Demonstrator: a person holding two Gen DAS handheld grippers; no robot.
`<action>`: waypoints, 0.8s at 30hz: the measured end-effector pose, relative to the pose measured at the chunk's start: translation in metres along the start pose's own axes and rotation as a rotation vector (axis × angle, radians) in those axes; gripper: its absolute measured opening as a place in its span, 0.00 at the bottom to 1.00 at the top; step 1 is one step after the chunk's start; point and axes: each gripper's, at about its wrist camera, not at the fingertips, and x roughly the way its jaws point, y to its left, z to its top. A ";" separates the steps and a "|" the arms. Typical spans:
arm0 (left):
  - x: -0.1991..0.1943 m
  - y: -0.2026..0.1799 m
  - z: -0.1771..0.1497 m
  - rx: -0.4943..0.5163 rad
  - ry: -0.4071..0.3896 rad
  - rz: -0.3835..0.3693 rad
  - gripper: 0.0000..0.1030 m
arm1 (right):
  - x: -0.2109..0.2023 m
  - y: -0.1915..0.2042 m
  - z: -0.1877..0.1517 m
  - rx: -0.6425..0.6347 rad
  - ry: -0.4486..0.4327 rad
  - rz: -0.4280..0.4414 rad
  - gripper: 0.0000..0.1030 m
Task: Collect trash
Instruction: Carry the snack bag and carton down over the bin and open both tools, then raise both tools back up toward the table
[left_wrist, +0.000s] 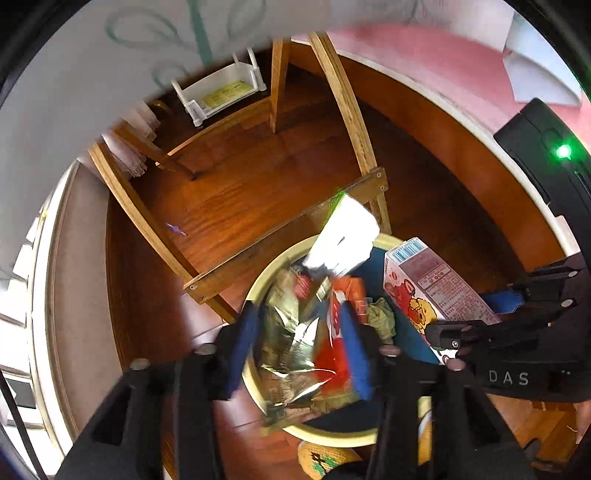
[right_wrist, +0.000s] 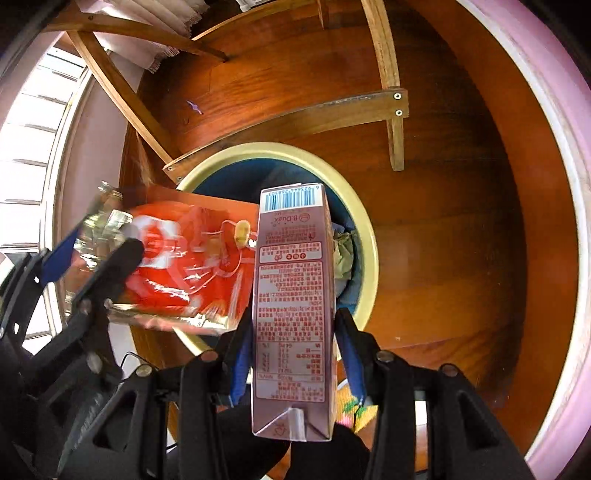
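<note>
A round bin with a cream rim and a blue inside stands on the wood floor below both grippers. My left gripper hangs over it with its blue pads wide apart. A red and silver foil snack bag sits loose between them, and neither pad presses on it. My right gripper is shut on a pink drink carton, held lengthwise over the bin's near side. Crumpled green paper lies inside the bin.
A wooden furniture frame's crossbar runs just beyond the bin, with legs either side. Farther back stands a white plastic rack. A small purple scrap lies on the floor. Below the bin is a yellow patterned slipper.
</note>
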 end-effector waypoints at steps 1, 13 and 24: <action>0.003 -0.002 -0.001 0.006 -0.006 -0.003 0.51 | 0.001 0.000 0.001 -0.001 -0.006 -0.004 0.42; 0.007 0.015 -0.006 0.013 0.002 0.004 0.59 | 0.016 0.012 0.004 -0.008 -0.015 -0.050 0.54; -0.040 0.039 -0.004 -0.070 0.082 -0.002 0.67 | -0.041 0.028 -0.008 0.007 -0.049 -0.036 0.62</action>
